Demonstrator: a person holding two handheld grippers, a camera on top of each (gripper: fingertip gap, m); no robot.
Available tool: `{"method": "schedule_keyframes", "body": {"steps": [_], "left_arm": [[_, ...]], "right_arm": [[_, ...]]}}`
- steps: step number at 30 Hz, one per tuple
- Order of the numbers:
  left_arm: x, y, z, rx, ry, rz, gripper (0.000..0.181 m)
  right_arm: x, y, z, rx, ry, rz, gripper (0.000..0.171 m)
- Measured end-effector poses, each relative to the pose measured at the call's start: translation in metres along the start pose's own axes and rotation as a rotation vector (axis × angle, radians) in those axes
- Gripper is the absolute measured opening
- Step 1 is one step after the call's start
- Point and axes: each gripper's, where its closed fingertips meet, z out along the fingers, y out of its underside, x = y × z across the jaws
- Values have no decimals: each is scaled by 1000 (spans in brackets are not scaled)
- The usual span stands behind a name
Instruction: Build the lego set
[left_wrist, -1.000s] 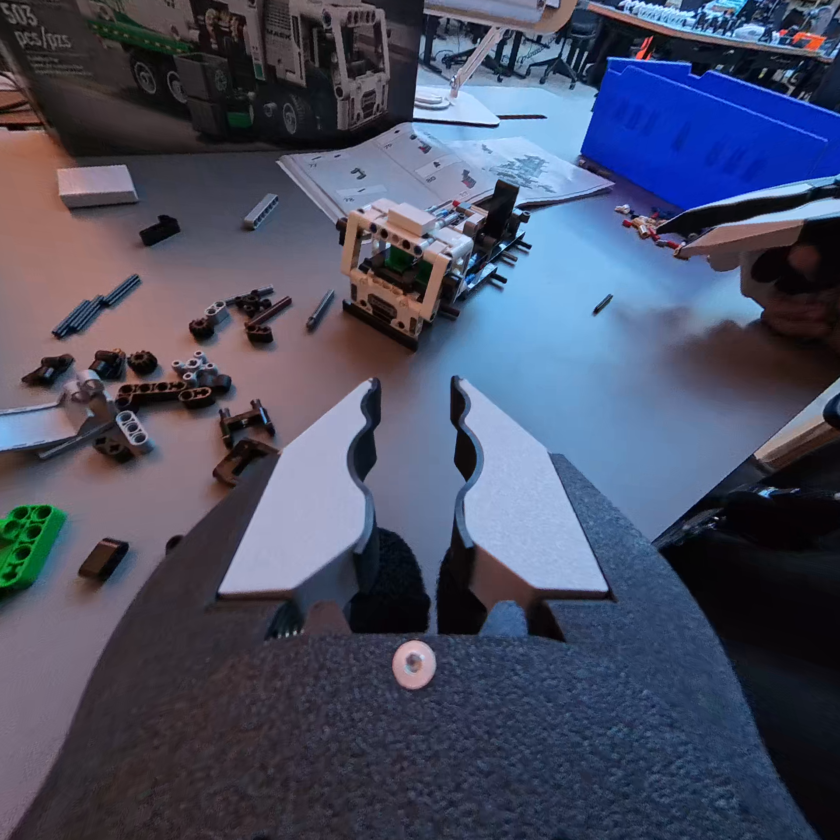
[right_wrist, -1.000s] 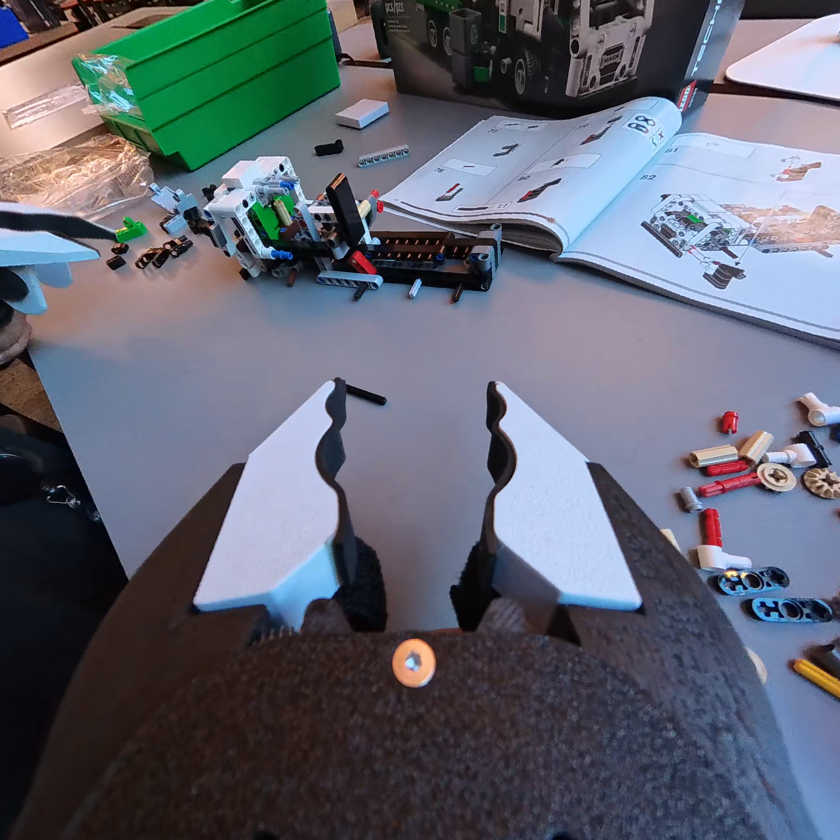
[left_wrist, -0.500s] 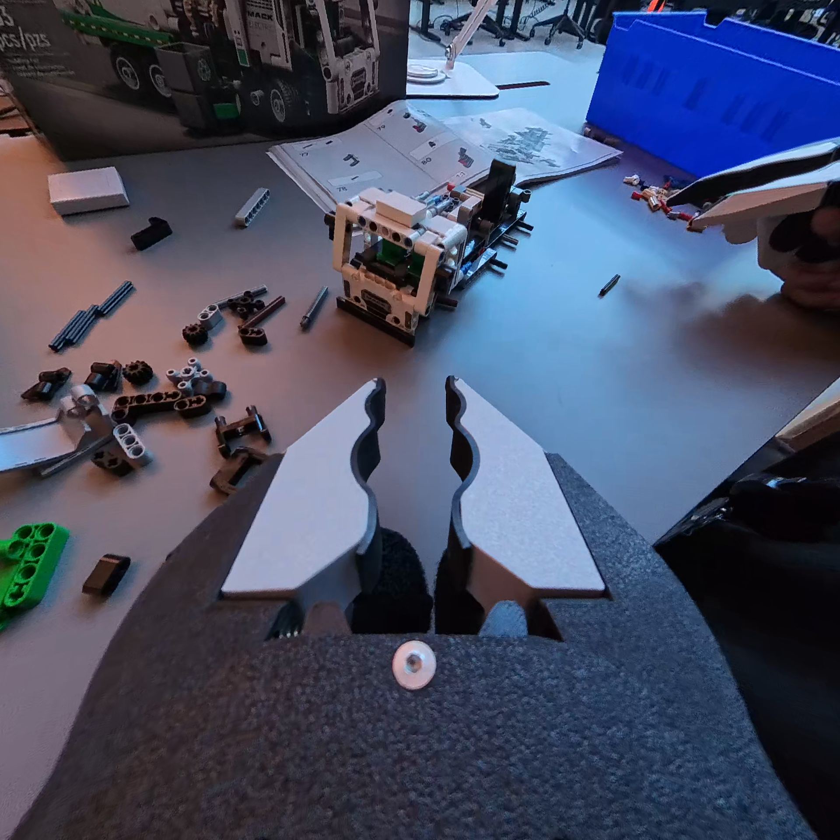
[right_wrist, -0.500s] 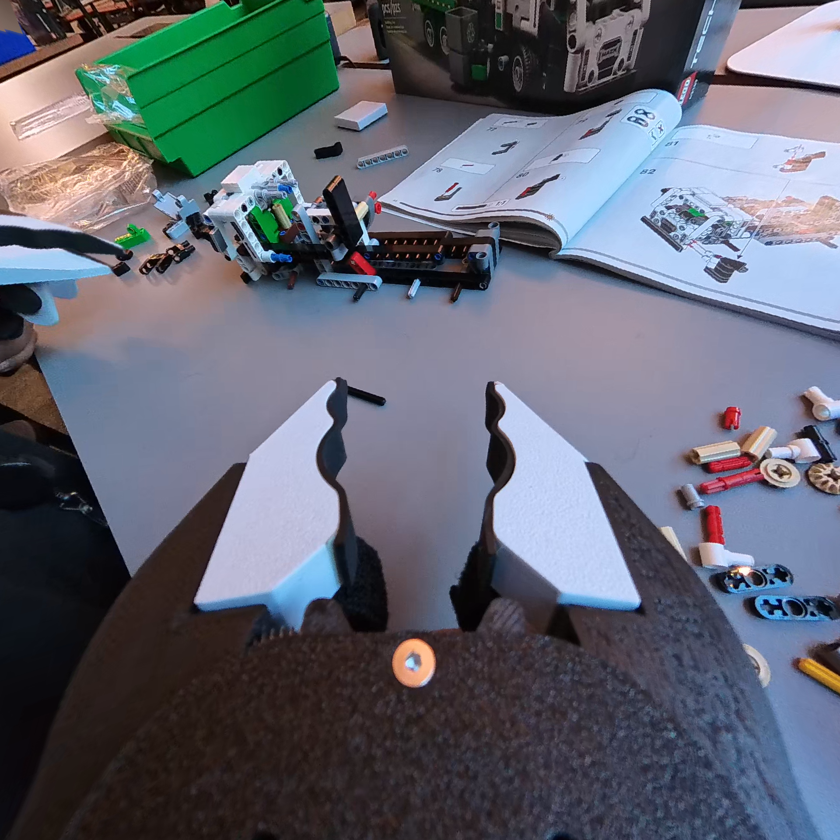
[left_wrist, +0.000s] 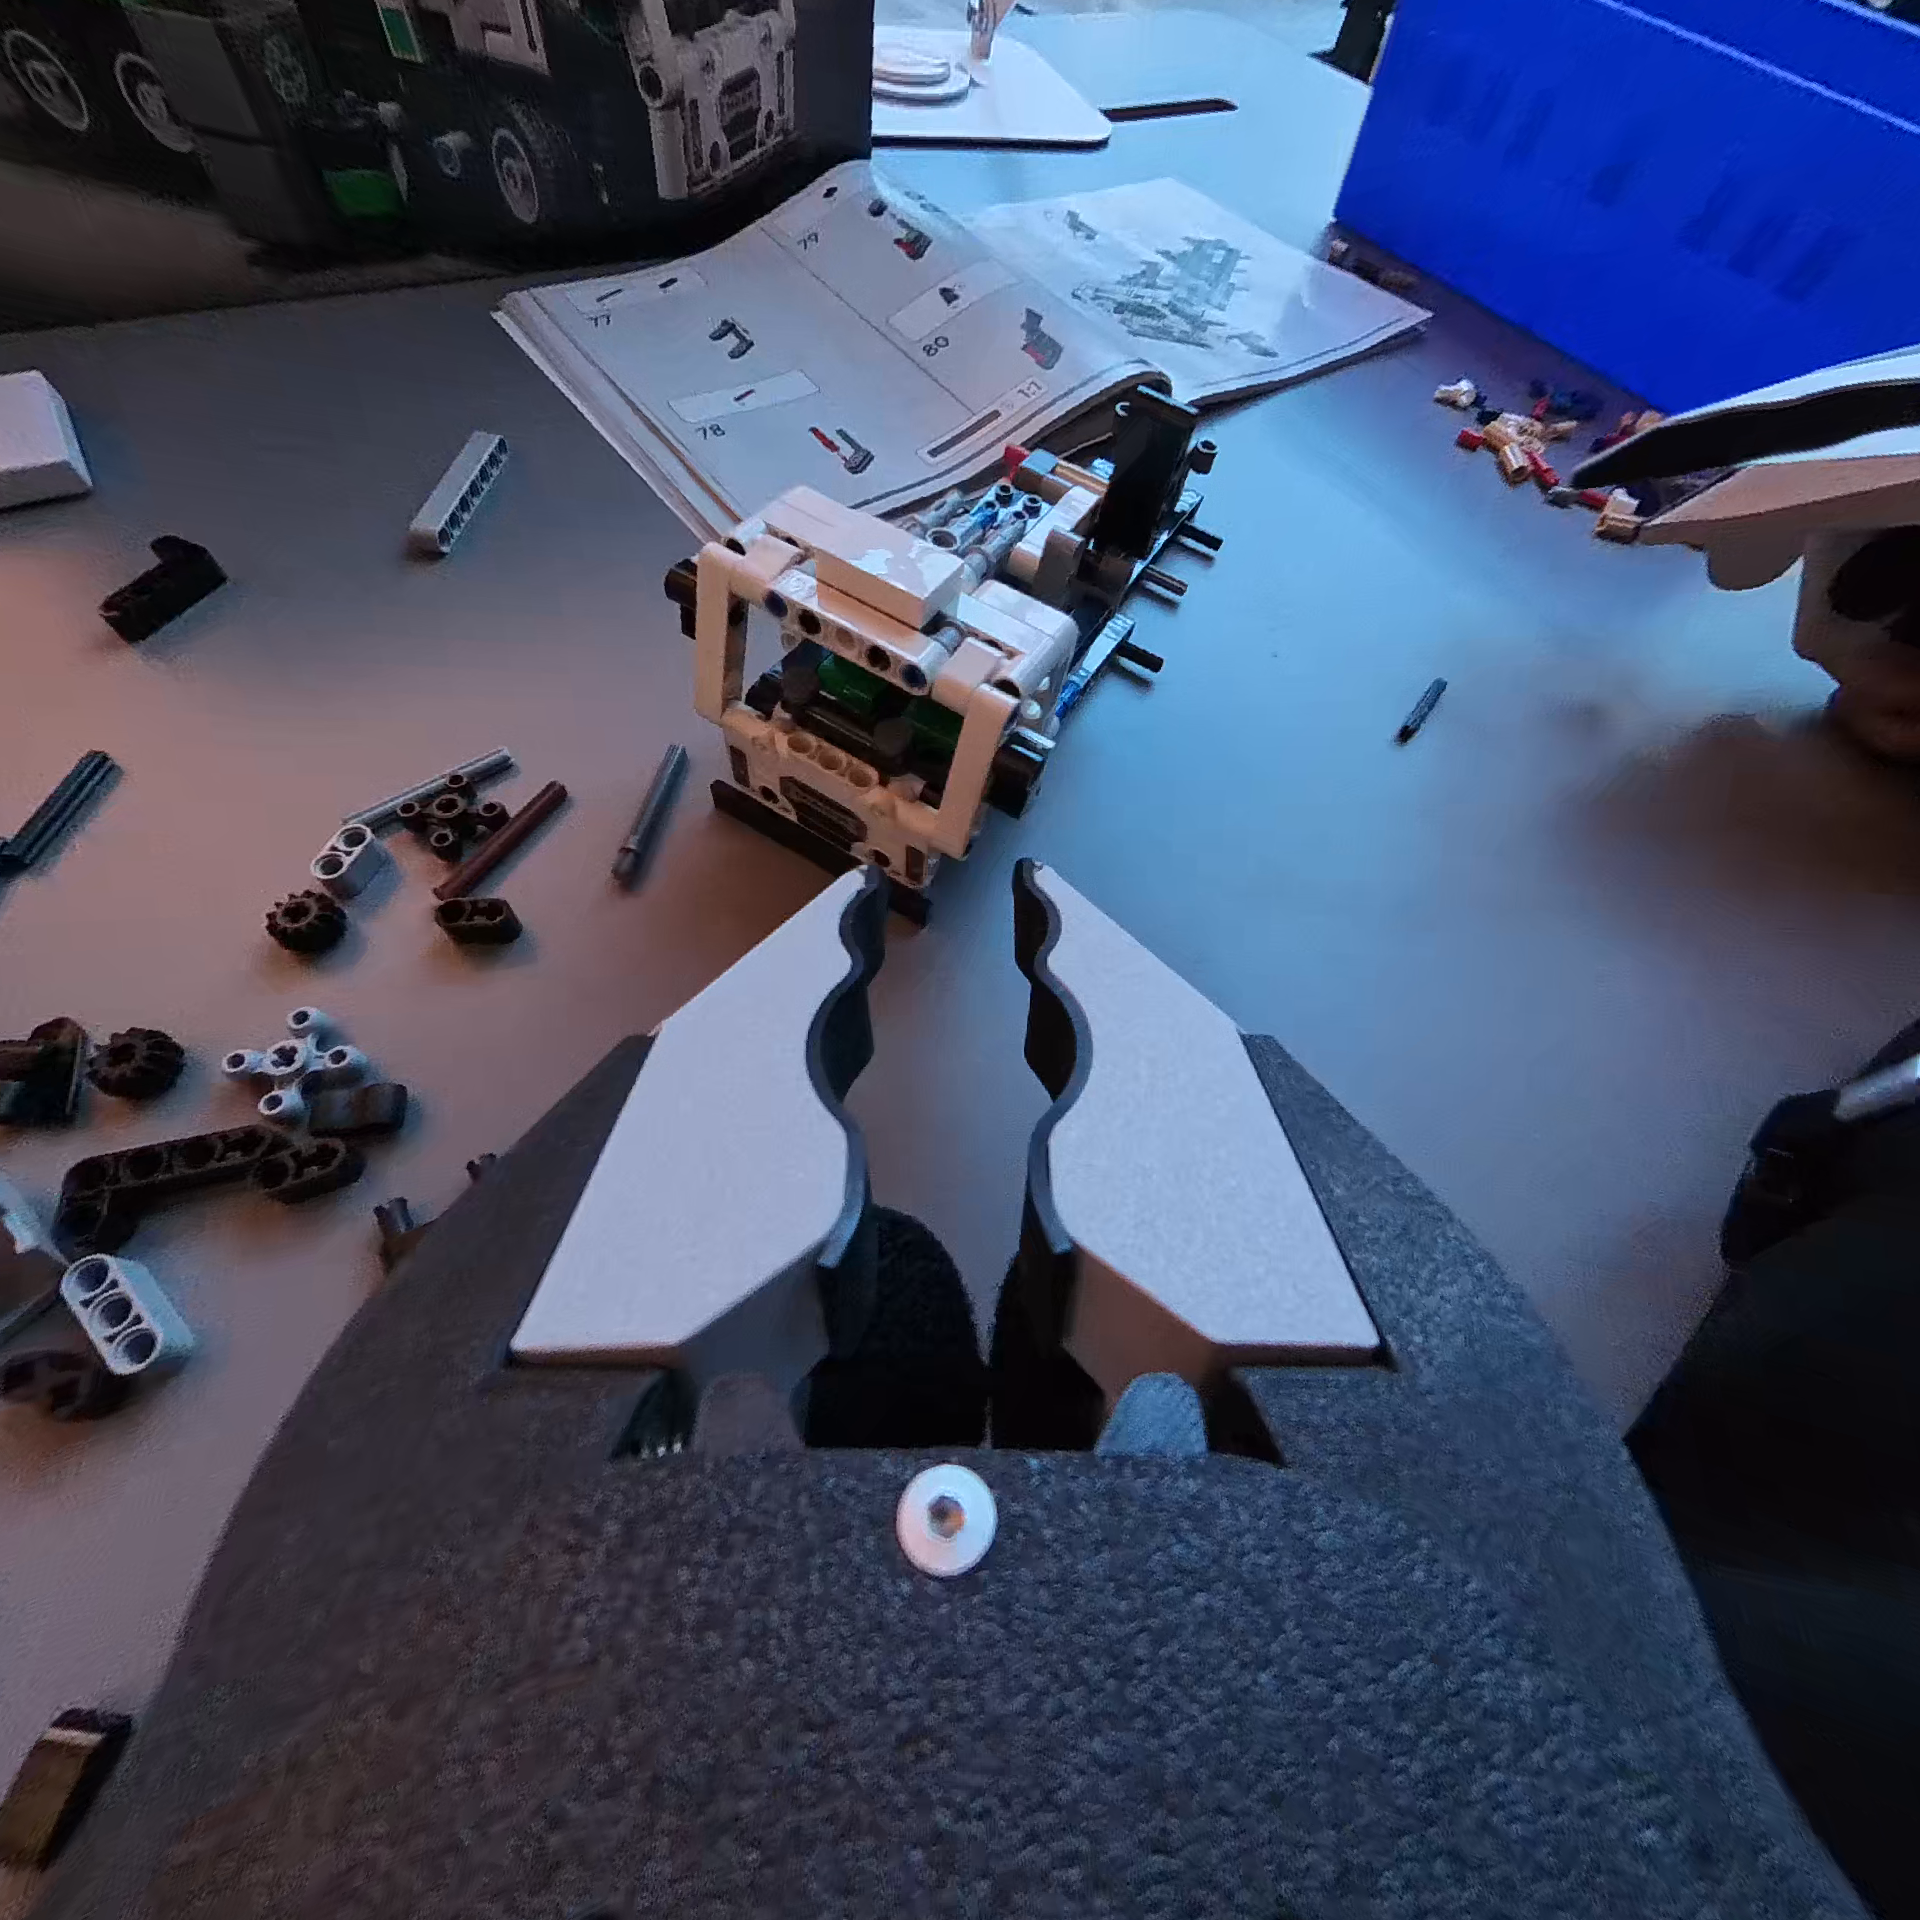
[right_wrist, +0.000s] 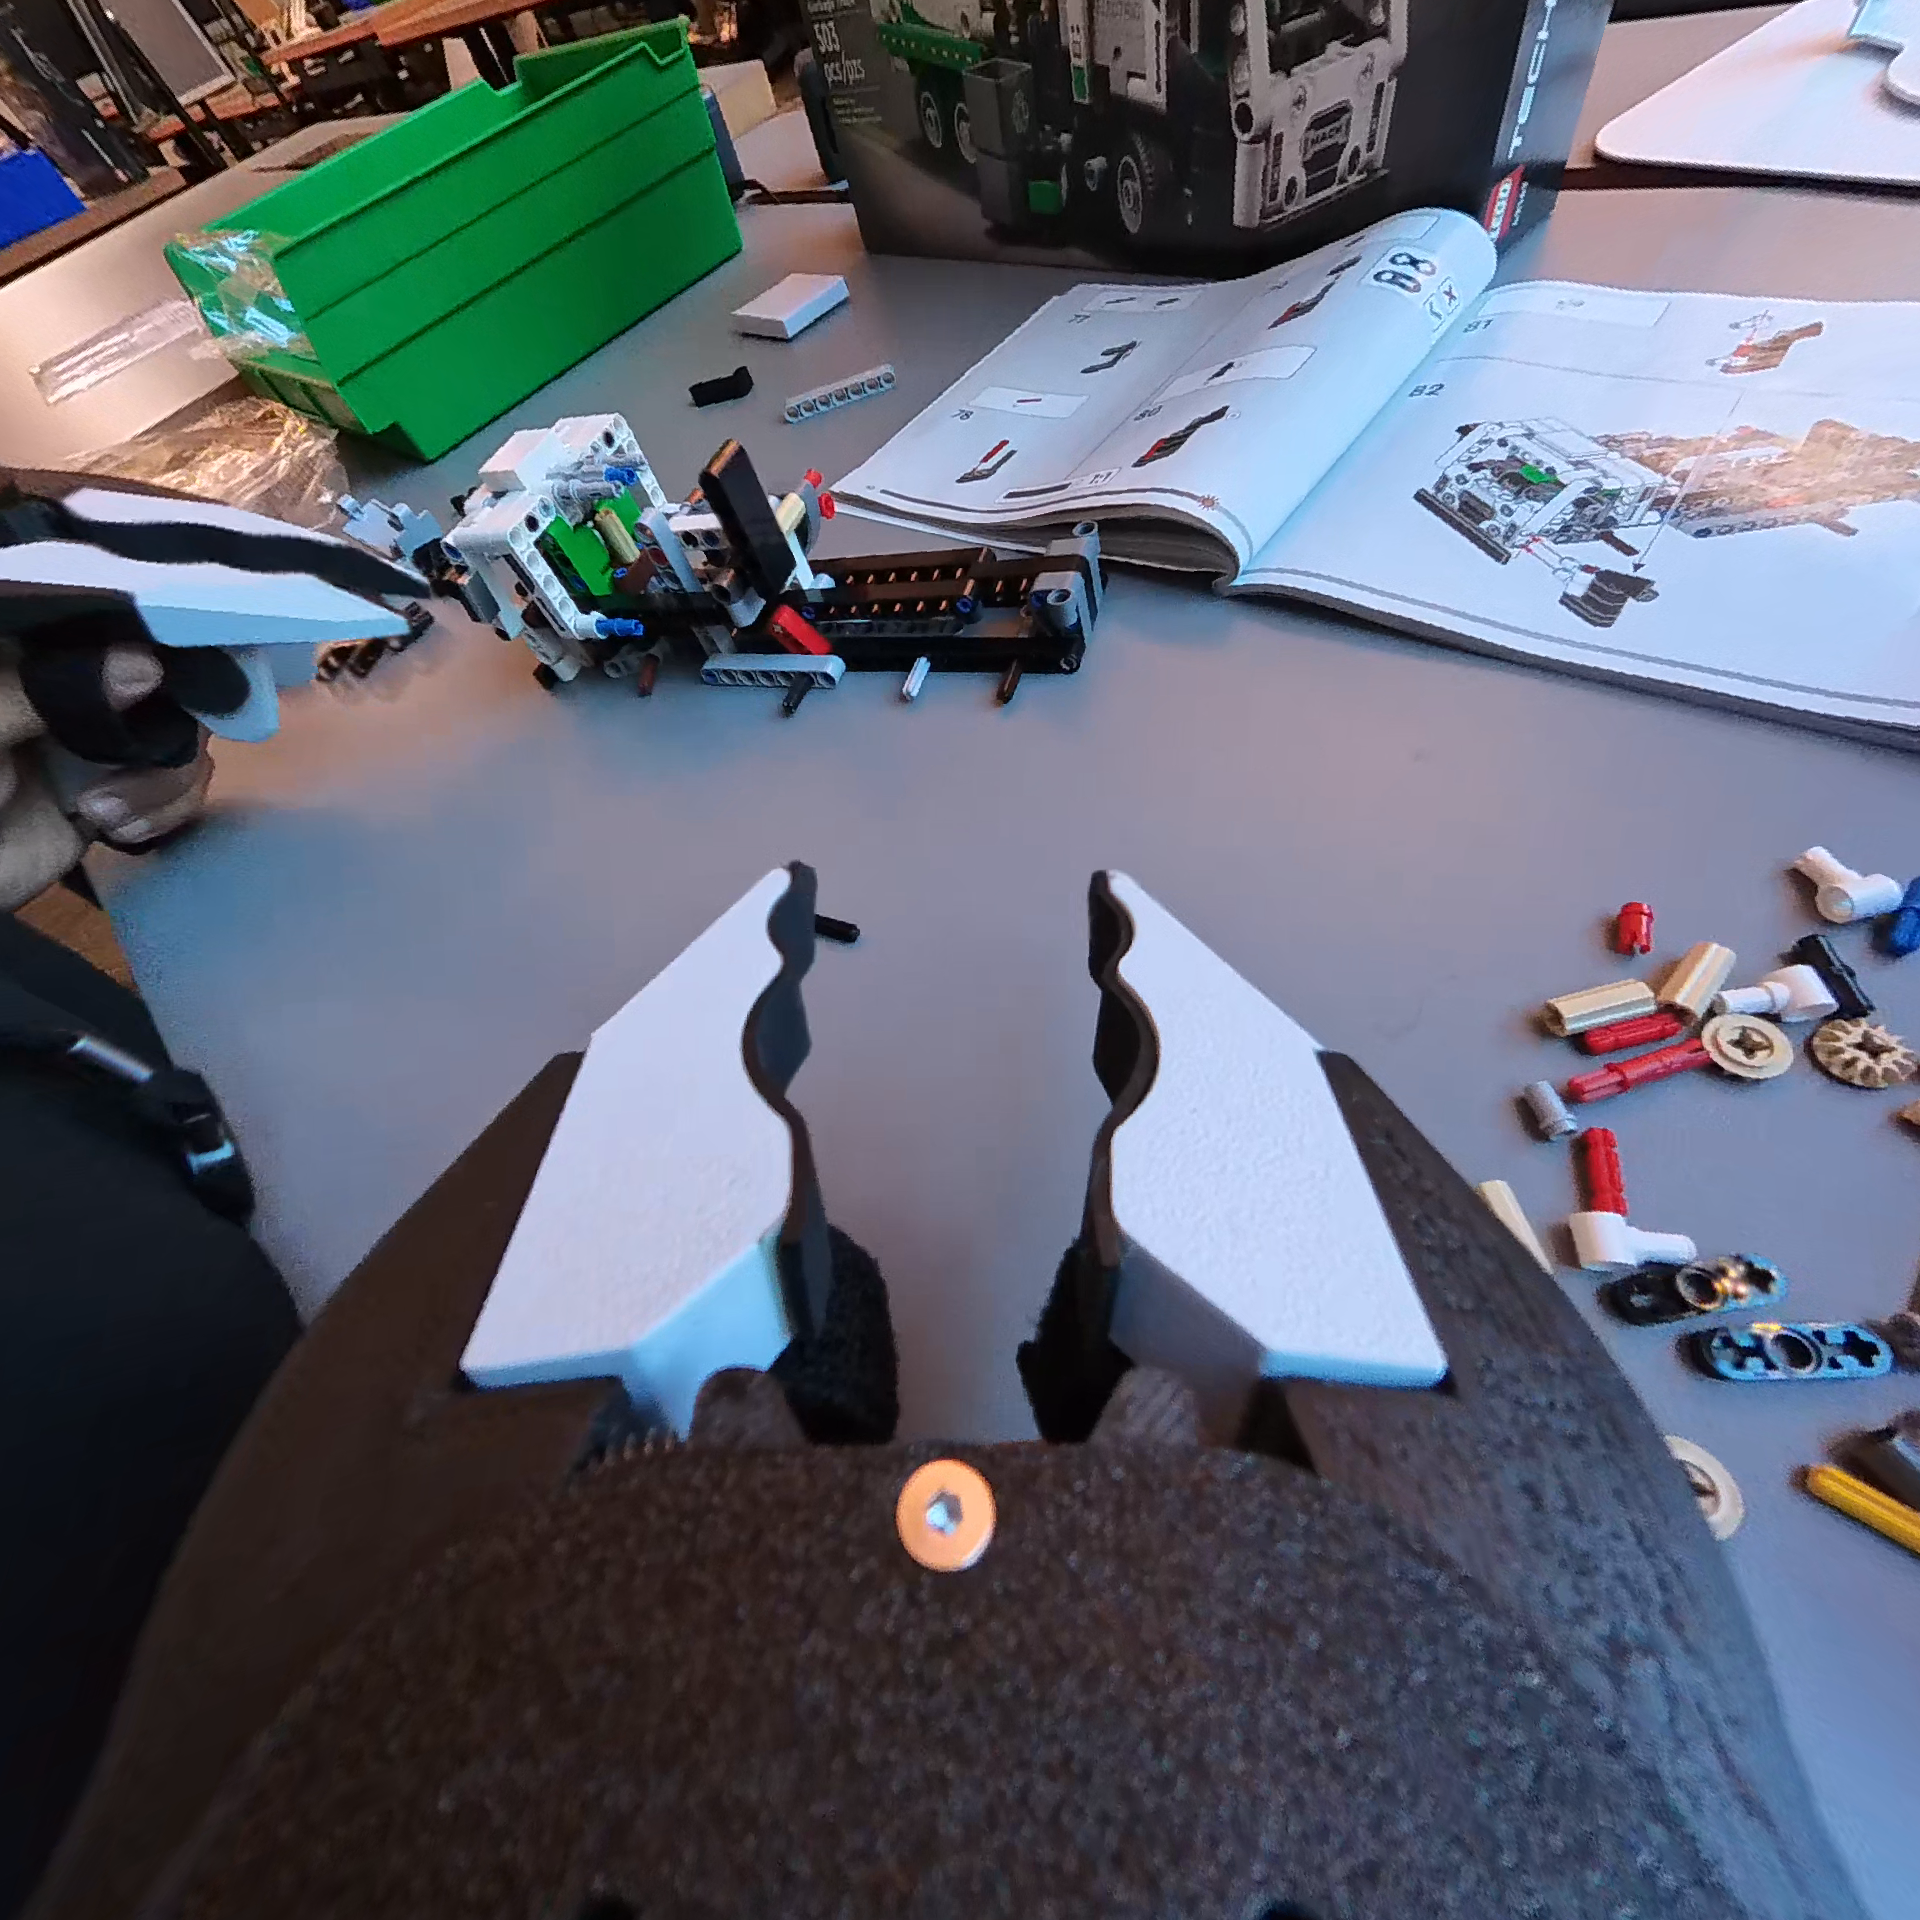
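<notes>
A half-built white, black and green lego truck stands on the grey table, its cab front facing my left gripper. That gripper is open and empty, its tips just short of the cab's lower edge. In the right wrist view the truck lies side-on at the upper left. My right gripper is open and empty above bare table, with a small black pin by its left fingertip. The same pin shows right of the truck in the left wrist view.
An open instruction booklet and the set's box lie behind the truck. Several dark loose parts lie left of it, red and tan parts at the right. A green bin and a blue bin flank the table. Spacing between my two grippers at the tips: around 25 cm. The small black pin is about 6 cm from my right fingertips and 20 cm from my left. The left camera catches it too, in the left wrist view.
My left gripper has moved forward toward the truck's cab, which now sits right at its tips. The right gripper has barely shifted and stays open.
</notes>
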Motion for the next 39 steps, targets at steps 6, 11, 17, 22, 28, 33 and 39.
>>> {"method": "schedule_keyframes", "body": {"steps": [6, 11, 17, 22, 28, 33, 39], "left_arm": [[-4, 6, 6, -46, -23, 1, 24], [4, 15, 12, -106, 1, 46, 22], [3, 12, 10, -84, -9, 52, 20], [3, 11, 9, -74, -25, 68, 20], [1, 12, 4, -59, -61, 51, 20], [11, 14, -20, 0, -48, 31, 16], [3, 33, -58, 20, -105, 29, 16]], "right_arm": [[0, 1, 2, -14, 12, -20, 46], [2, 1, 1, -7, 11, 1, 46], [4, -1, 0, 9, -4, 34, 46], [3, -2, 1, 9, -13, 34, 45], [1, -1, 1, 4, -14, 16, 45], [1, -1, 1, 2, -21, 19, 45], [3, -2, 2, 5, -34, 56, 45]]}}
